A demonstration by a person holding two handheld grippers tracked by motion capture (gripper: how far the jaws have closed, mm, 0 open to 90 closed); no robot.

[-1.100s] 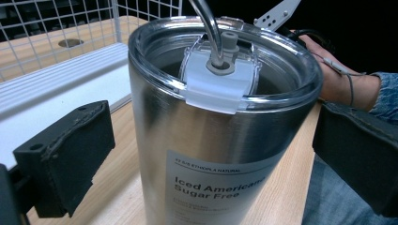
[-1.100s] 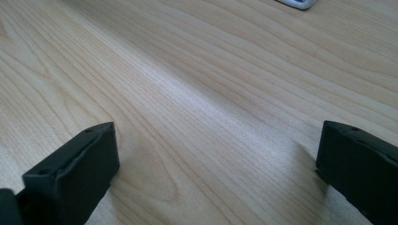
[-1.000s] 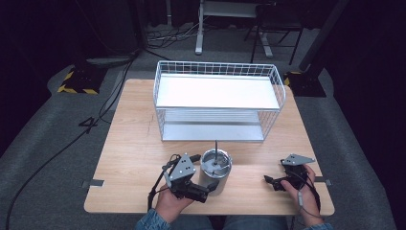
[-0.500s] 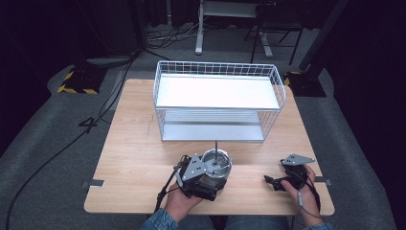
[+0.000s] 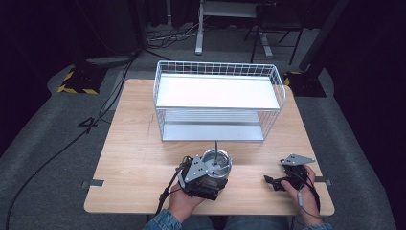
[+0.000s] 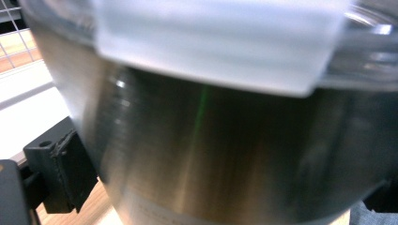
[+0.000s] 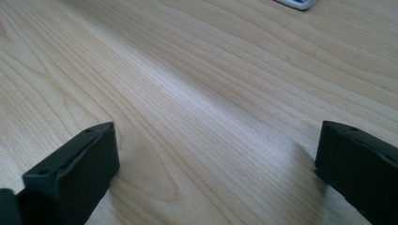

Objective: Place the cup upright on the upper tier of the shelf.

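From the high view we see the steel tumbler (image 5: pixel 216 167) standing upright near the front edge of the worktop (image 5: pixel 139 148), just in front of the two-tier wire rack (image 5: pixel 218 98), with a dark straw rising from its clear lid. Our left hand-held gripper (image 5: pixel 205 178) is pressed against its near side, so we judge the step in hand to be the grasp on the cup; our right hand-held gripper (image 5: pixel 272 181) rests well apart to the right, over bare wood. There is open room on both sides of the cup, but the rack's front wires are near behind it, and the front edge of the worktop is close to both hands. In the left gripper view the steel wall of the tumbler (image 6: pixel 225 154) and its clear lid rim are very close to the camera, and one black pad (image 6: pixel 65 168) sits at its left flank; the other jaw is hidden, so we cannot tell whether the grip has closed. The next move, we think, calls for a firm squeeze and a straight lift that keeps the straw off the rack. In the right gripper view the jaws stand wide apart over bare wood, holding nothing.
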